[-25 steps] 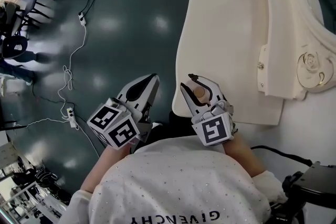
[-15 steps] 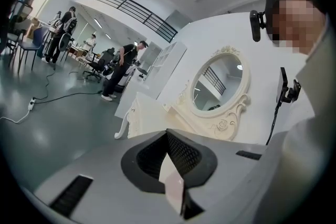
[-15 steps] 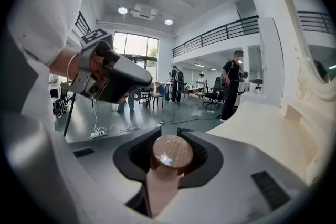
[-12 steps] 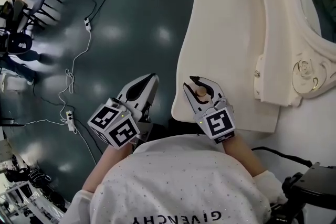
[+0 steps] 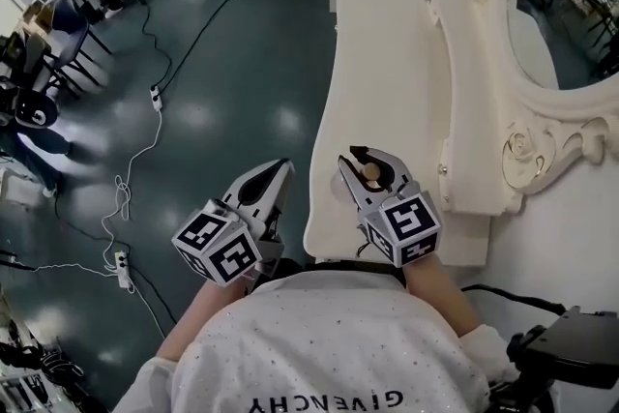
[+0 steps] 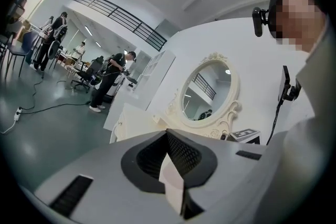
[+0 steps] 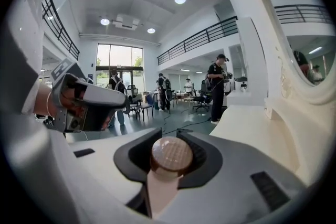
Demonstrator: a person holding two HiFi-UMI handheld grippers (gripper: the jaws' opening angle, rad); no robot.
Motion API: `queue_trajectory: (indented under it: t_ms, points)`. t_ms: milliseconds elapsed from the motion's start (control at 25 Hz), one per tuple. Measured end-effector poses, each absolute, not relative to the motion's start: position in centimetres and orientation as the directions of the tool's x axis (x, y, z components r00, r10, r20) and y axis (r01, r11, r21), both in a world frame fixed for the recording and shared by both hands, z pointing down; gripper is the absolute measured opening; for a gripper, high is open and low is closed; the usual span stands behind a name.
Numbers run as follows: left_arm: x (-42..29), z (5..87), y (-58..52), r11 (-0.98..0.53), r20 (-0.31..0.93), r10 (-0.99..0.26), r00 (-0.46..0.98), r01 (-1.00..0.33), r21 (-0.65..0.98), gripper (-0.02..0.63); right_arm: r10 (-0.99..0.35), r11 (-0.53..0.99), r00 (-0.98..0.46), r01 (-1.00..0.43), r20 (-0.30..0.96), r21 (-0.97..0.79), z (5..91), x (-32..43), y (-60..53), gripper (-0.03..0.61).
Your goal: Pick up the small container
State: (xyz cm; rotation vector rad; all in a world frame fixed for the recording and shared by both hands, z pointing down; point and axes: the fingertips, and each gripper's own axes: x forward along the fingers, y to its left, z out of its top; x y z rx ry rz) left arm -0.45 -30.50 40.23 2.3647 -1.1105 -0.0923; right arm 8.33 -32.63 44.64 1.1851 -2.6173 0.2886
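Between the two jaws of the right gripper (image 5: 370, 157) sits the small container (image 7: 171, 155), a little pale body with a round, tan, finely textured cap. The jaws pinch it from both sides, and the cap stands up out of the dark cup where they meet. Seen from the head view, the small container (image 5: 369, 172) is held over the near end of a cream bench (image 5: 377, 63), close to its left edge; whether it touches the bench top cannot be told.

Along the right side of the bench stands an oval mirror (image 5: 551, 5) in a carved cream frame.

Left of the bench, over the floor (image 5: 222, 63), the left gripper (image 5: 283, 166) is held beside the right one but apart from it. Its jaws are pressed together at the tip, with nothing between them.

On the dark teal floor lies a white cable with a power strip (image 5: 155, 97). Office chairs (image 5: 58, 24) stand at the far left. At the bottom of the head view is the person's white shirt (image 5: 329, 343). Several people (image 7: 216, 86) stand far off in the bright hall.
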Motion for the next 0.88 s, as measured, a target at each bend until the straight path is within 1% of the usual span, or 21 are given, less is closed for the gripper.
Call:
queue_trajectory:
  t_ms: [200,560,760,880]
  points:
    - [0.5,37.6,-31.8,-0.57,0.082,-0.734,0.675,-0.676,0.467,0.0,-0.733,0.635,-0.641,-0.765,0.23,-0.108,39.9,9.9,-33.3,0.087]
    - [0.9,32.5,-33.2,-0.634,-0.018,-0.726,0.687,-0.659,0.404,0.0,-0.781,0.61,-0.611,-0.791,0.127,-0.053,31.9,11.1,-32.4,0.087]
    - [0.1,30.6,-32.4,-0.632,-0.077,-0.747,0.66,-0.67,0.389,0.001,-0.812,0.571,-0.576,-0.817,0.096,-0.077,29.8,12.2,-31.7,0.087]
    - [0.0,30.3,-32.2,-0.643,-0.083,-0.739,0.669,-0.662,0.384,0.0,-0.827,0.55,-0.557,-0.829,0.079,-0.099,29.5,13.0,-31.6,0.087]
